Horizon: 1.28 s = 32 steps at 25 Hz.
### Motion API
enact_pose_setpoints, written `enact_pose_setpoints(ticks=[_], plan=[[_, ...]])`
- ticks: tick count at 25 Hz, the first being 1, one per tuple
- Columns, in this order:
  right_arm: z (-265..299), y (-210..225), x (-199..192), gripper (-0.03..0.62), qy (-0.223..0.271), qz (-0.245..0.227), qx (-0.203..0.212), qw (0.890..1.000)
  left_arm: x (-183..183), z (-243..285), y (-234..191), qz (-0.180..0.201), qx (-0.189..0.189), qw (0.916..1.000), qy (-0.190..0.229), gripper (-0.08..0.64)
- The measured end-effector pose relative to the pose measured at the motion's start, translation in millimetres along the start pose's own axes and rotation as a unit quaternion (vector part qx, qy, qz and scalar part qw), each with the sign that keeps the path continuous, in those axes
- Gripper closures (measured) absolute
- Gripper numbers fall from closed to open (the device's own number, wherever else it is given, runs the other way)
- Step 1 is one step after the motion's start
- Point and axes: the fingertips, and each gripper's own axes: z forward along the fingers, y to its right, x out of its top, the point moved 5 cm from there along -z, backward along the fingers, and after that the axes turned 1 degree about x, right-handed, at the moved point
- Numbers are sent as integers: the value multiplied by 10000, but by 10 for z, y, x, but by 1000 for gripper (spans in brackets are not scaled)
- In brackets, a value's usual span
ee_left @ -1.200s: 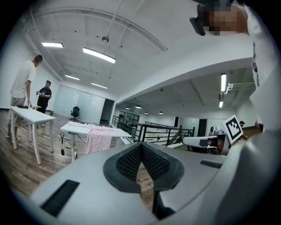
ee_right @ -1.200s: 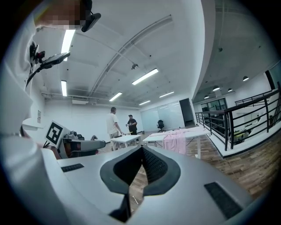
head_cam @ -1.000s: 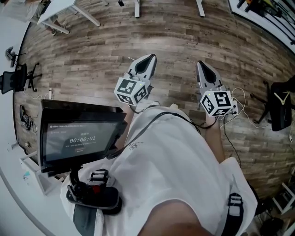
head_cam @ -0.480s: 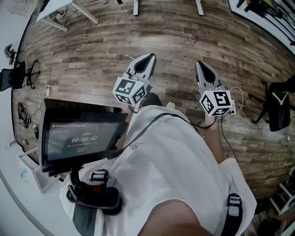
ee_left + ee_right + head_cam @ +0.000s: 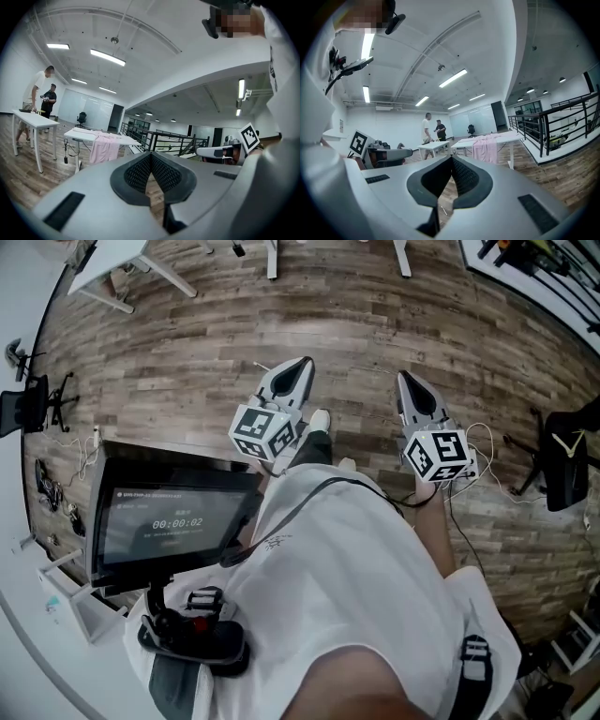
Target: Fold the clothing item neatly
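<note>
Only a shoe [image 5: 320, 418] is brought forward; left gripper [image 5: 302, 364] and right gripper [image 5: 405, 381] are held pressed together, empty, the pink garment [image 5: 105, 144] draped far off at the left one's ten o'clock.

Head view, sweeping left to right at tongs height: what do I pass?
black office chair → screen → left tongs, shut, empty → right tongs, shut, empty
</note>
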Motion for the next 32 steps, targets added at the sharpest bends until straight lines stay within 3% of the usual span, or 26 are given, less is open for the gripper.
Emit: enact_pose_setpoints(ticks=[8, 15, 21, 32], plan=[[819, 387, 22, 595, -171, 88, -248, 9995, 53, 732, -707, -103, -201, 9994, -259, 561], [1236, 524, 203, 595, -147, -14, -432, 9990, 255, 1163, -1065, -11, -418, 9990, -152, 561], [1620, 651, 304, 595, -161, -35, -553, 9983, 354, 1410, -1385, -147, -588, 9980, -153, 561], [2482, 815, 456, 595, -241, -31, -572, 9981, 476, 1822, -2160, -154, -576, 9980, -214, 561]])
